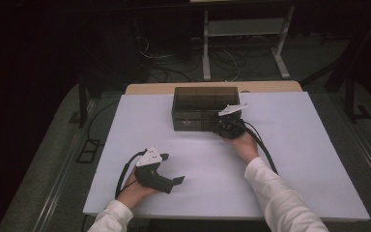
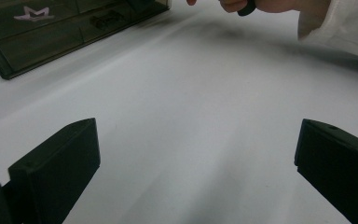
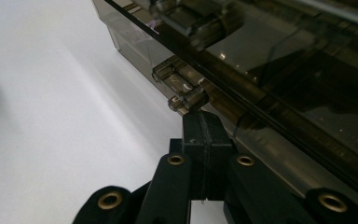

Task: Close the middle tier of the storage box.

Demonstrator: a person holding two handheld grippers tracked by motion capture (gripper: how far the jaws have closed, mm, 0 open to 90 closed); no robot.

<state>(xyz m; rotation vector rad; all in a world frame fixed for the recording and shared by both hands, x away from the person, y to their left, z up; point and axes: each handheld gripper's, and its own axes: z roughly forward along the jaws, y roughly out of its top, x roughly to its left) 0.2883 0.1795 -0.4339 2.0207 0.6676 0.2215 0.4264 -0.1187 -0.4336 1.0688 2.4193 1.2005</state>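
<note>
White tabletop (image 1: 290, 145) bears a smoky box (image 1: 200, 108); dark cabled floor (image 1: 232, 60) beyond.

A white tabletop (image 1: 294, 159) is carrying a dark, smoky see-through box (image 1: 199, 107), which is sitting directly on it toward the far edge, near the middle. A bare strip of tan wood (image 1: 147, 89) is showing along the far side behind the white surface.
</note>
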